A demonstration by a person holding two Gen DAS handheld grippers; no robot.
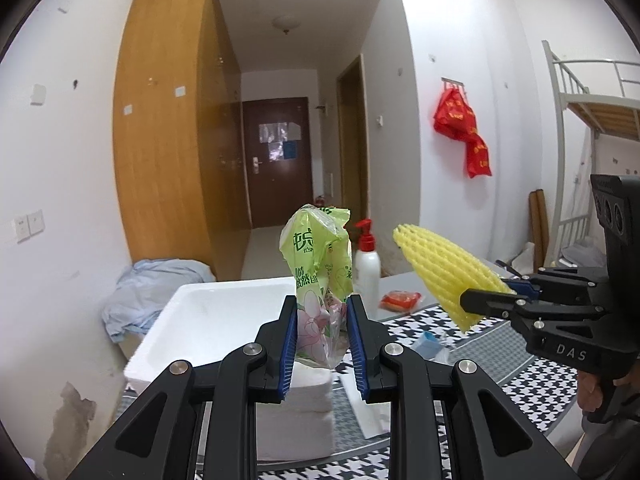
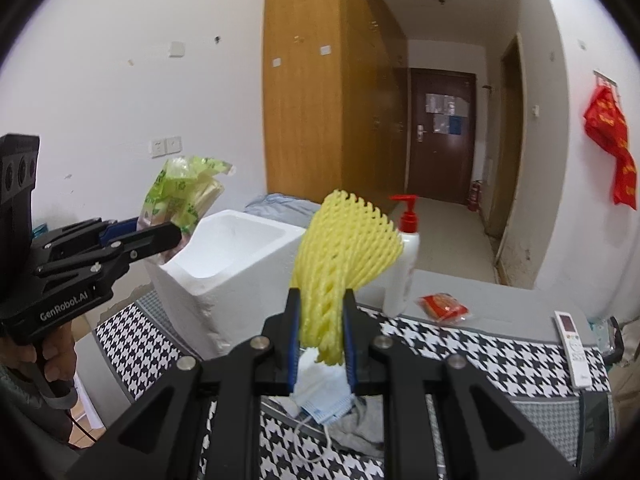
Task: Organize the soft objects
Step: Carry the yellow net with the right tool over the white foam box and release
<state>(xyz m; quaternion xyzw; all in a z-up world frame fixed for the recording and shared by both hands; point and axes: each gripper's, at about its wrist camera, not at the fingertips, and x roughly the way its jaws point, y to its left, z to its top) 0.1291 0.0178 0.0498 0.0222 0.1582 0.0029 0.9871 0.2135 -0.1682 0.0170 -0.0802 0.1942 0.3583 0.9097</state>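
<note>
The left gripper [image 1: 322, 322] clamps its blue pads on the lower part of a green plastic bag [image 1: 318, 264], which stands upright above the fingers, clear of everything below. The right gripper [image 2: 320, 322] is pinched on the narrow end of a yellow foam net [image 2: 344, 248], whose wide end fans up and out in open air. Both loads hang above the tabletop [image 2: 500, 356], covered in a black-and-white houndstooth cloth.

Just under the right gripper a blue face mask [image 2: 324, 396] lies on the cloth beside a grey rag [image 2: 356, 432]. Under the left gripper sits a block of white tissues [image 1: 294, 420].

Toward the far left corner of the tabletop stands a white foam box [image 2: 236, 264], its top open and its inside bare. Near the far edge stand a white pump bottle [image 2: 404, 264] with a red top and, beside it, a small red packet [image 2: 442, 306]. A remote control [image 2: 574, 348] lies close to the right edge.

Beyond the far edge the floor runs open to a dark door [image 2: 442, 132], past a wooden wardrobe [image 2: 320, 80] on the left.
</note>
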